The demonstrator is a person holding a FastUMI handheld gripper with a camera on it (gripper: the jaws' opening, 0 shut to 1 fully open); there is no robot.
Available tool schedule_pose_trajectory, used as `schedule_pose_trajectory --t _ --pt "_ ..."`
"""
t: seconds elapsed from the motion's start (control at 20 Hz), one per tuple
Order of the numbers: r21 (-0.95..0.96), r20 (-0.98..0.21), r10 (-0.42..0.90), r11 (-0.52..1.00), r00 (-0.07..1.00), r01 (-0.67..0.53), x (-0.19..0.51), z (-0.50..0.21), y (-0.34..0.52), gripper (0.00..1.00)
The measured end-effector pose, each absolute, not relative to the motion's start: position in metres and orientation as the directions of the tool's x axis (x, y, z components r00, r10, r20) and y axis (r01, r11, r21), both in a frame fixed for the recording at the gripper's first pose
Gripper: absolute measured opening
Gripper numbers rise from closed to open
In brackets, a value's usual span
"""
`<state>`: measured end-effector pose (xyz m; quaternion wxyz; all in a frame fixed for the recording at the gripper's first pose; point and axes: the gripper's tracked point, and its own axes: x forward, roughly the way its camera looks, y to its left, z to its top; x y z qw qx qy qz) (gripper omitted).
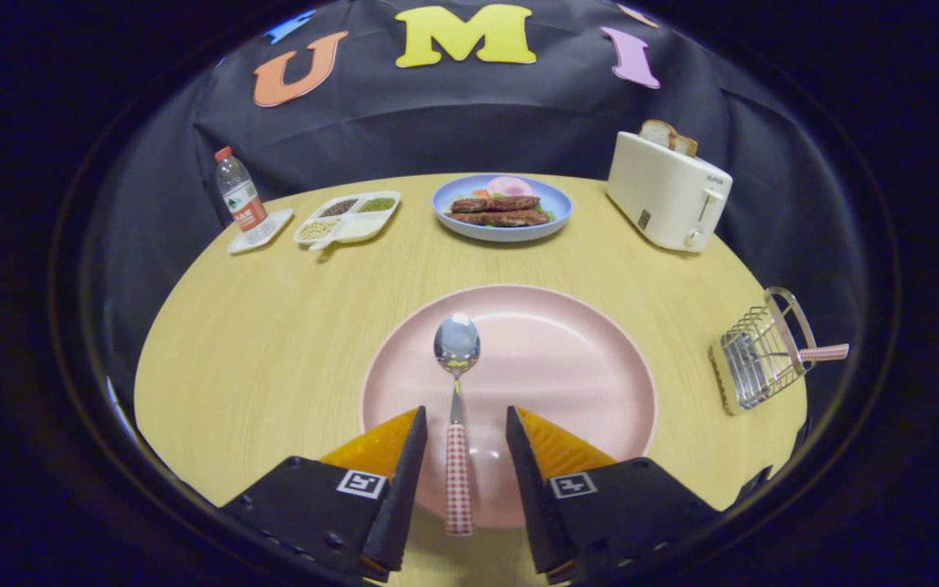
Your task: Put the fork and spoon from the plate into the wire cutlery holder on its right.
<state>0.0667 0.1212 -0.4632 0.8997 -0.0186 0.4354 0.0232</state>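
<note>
A round wooden table (274, 342) carries a water bottle (240, 196), a divided tray of beans (349, 217), a blue plate of meat (502, 208) and a cream toaster (667, 191) holding bread. The wire cutlery holder (755, 355) lies right of the smooth pink plate (567, 359), with a checked handle poking from it. The gripper (465, 424) hovers low, fingers spread wide on either side of the spoon's (457, 391) checked handle without touching it.

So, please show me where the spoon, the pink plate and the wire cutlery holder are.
spoon (457, 424), gripper view, on its handle between the open fingers.
pink plate (575, 367), gripper view, on its bare surface.
wire cutlery holder (755, 363), gripper view, on its wire side.
</note>
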Motion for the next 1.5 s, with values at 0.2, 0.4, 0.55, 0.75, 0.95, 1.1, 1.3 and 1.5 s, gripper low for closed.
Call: schedule_pose_trajectory --t 0.2,0.4,0.55,0.75,0.95,1.1,1.3,1.5 --pt "-0.02 -0.804 0.005 0.999 0.595 -0.035 0.066 -0.472 0.121 0.35" --pt "-0.008 -0.827 0.009 1.0 0.563 -0.028 0.063 -0.479 0.125 0.25" --pt "-0.012 -0.836 0.014 0.999 0.548 -0.044 0.062 -0.473 0.116 0.05" --pt "-0.005 -0.845 0.036 0.997 0.533 -0.075 0.055 -0.461 0.111 0.05" --pt "-0.004 -0.848 0.053 0.994 0.528 -0.107 0.044 -0.437 0.095 0.05" --pt "-0.008 -0.842 0.057 0.993 0.536 -0.118 0.038 -0.413 0.075 0.05" --pt "-0.029 -0.828 0.041 0.993 0.56 -0.117 0.038 -0.382 0.031 0.05" --pt "-0.042 -0.826 0.013 0.996 0.563 -0.084 0.039 -0.358 -0.022 0.05"
